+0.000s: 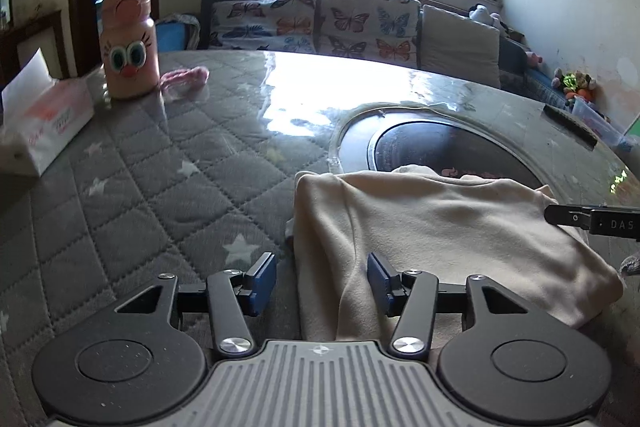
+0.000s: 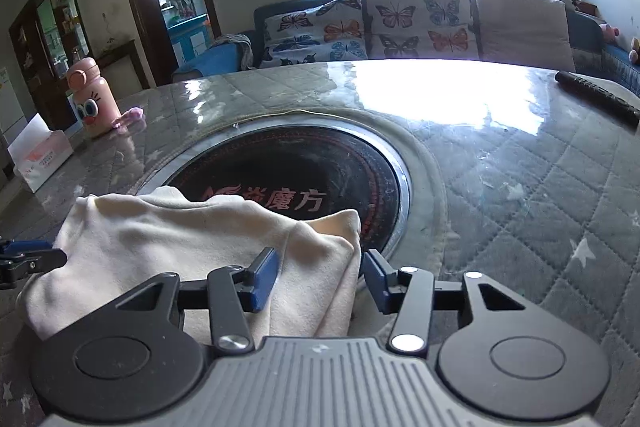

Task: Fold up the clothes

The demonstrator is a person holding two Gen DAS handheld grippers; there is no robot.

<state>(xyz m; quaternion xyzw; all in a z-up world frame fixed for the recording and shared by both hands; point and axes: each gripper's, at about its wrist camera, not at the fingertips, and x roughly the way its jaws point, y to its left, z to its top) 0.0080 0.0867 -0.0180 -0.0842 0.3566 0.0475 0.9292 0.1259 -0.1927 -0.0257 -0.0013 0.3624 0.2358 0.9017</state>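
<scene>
Pink bottle (image 1: 128, 47) stands well behind garment (image 1: 432, 243).

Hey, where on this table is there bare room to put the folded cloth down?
Free: quilted cover between tissue box and cream cloth; also right of the round hotplate, before the remote. Crowded: far-left corner, with pink bottle.

Readable text, two items.

1. Hotplate (image 2: 304, 167), the black round plate set in the desk just ahead of the right tool (image 2: 320, 279): red characters "魔方" near its front edge, with a red logo and one more character to their left, partly hidden by cloth.

2. Right tool, seen from the left wrist view at far right (image 1: 592, 221): white letters "DAS", cut off by the frame edge.

Tissue box (image 1: 44, 131), far left: red print, too blurred to read.
</scene>
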